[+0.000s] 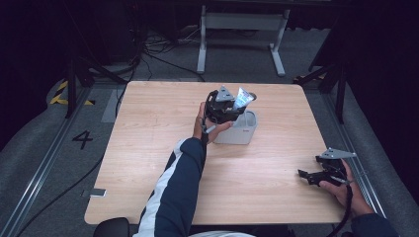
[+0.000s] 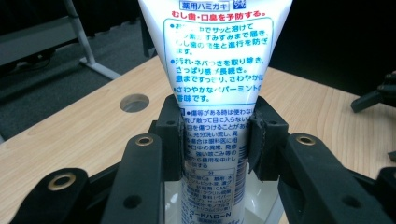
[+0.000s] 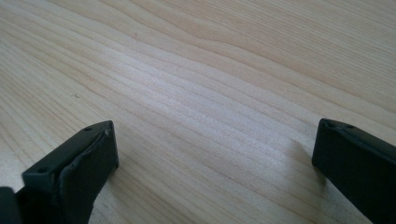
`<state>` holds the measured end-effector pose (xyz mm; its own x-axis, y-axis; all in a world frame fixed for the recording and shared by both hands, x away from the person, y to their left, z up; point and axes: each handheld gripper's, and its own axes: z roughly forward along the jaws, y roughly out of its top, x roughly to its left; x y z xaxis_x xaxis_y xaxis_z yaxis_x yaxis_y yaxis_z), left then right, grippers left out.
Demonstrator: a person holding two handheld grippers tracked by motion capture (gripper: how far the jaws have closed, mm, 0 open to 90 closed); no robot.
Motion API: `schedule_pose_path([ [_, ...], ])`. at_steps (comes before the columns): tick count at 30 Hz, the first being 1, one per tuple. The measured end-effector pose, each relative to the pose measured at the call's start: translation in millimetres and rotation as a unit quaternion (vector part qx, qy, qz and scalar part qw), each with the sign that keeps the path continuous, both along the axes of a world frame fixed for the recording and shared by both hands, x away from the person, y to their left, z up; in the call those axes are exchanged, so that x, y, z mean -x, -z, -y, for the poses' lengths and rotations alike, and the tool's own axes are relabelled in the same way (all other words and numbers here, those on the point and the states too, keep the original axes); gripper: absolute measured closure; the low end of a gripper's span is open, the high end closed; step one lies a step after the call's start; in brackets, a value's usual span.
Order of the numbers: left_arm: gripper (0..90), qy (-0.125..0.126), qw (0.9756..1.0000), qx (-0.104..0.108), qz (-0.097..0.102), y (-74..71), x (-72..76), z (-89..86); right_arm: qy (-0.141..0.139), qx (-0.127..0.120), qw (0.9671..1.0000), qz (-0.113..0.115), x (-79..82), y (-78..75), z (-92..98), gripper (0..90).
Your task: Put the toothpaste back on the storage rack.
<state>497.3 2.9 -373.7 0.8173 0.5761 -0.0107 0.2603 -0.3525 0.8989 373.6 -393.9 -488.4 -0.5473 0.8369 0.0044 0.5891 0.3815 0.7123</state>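
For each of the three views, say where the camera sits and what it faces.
High view: above the table, looking forward and down; forearms, both tongs.
Left gripper view: rides the left tongs, facing the gripped toothpaste tube.
Right gripper view: rides the open right tongs, facing bare wood.
Shared: high and left views show the tube.

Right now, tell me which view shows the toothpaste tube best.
The left gripper view: the toothpaste tube stands close between the left gripper's jaws, its print legible. The high view shows it small and glary above the white cup. The right gripper view faces bare table.
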Motion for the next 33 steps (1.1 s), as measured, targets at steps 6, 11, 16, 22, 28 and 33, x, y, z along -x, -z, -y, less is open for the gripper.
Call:
schedule_pose_path([
  [6,63.0,0.005,0.9999,-0.009,-0.001,3.4,0.7,0.6,0.001,-0.001,1.0,0.0,0.1,-0.1,-0.1,0.6],
  [11,62.7,0.008,0.9998,-0.02,-0.002,3.9,1.7,-0.4,0.0,0.0,1.0,0.0,0.0,0.0,0.0,0.6],
  [16,62.5,0.01,0.9996,-0.028,-0.001,4.4,3.0,-1.3,0.0,0.0,1.0,0.0,0.0,0.0,0.0,0.6],
  [22,62.2,0.016,0.9989,-0.044,-0.002,3.5,3.7,-3.8,0.0,0.0,1.0,0.0,0.0,0.0,0.0,0.6],
  [28,61.2,0.025,0.9976,-0.064,-0.009,4.4,3.5,-1.9,0.001,-0.001,1.0,0.0,0.1,0.0,-0.1,0.6],
  [33,60.0,0.032,0.9965,-0.076,-0.015,7.2,3.1,1.2,0.0,0.0,1.0,0.0,0.0,0.0,-0.1,0.6],
])
